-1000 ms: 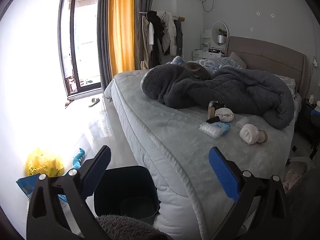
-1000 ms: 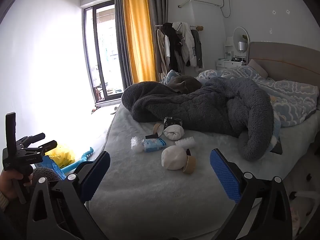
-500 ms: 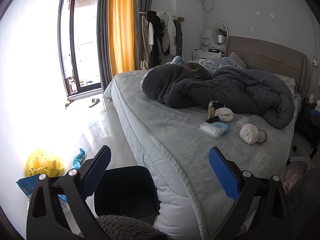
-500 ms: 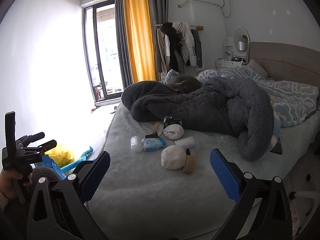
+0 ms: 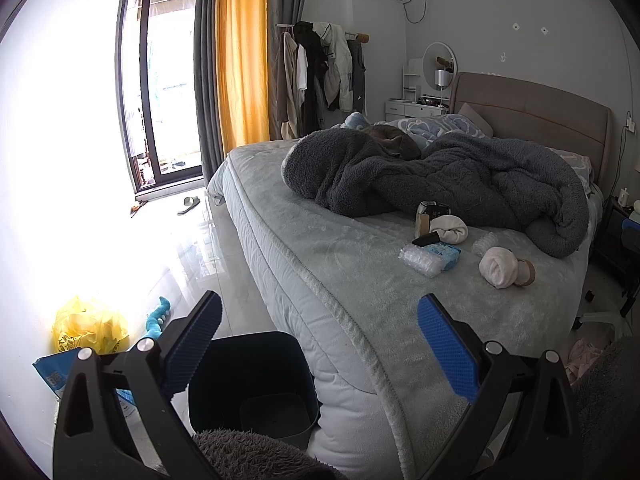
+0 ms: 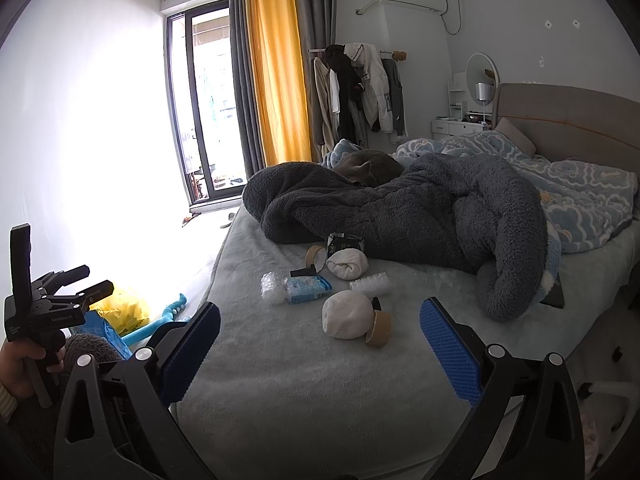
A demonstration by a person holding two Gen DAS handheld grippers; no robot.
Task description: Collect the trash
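A small heap of trash lies on the grey bed (image 6: pixel 280 380): a bubble-wrap piece (image 6: pixel 272 289) beside a blue tissue pack (image 6: pixel 308 287), a white wad (image 6: pixel 345 315), a brown tape roll (image 6: pixel 379 325), a second white wad (image 6: pixel 347 266), a black cup (image 6: pixel 345 242). The same blue tissue pack (image 5: pixel 442 255) and white wad (image 5: pixel 499 267) show in the left wrist view. A dark blue bin (image 5: pixel 256 384) stands on the floor by the bed corner. My left gripper (image 5: pixel 318 338) hangs open above the bin. My right gripper (image 6: pixel 320 340) is open, short of the heap, holding nothing.
A rumpled grey blanket (image 6: pixel 400 212) with a cat (image 6: pixel 368 168) on it covers the bed's far half. A yellow bag (image 5: pixel 90 328) and a blue toy (image 5: pixel 158 320) lie on the floor left. A person's hand (image 6: pixel 18 368) holds the left gripper.
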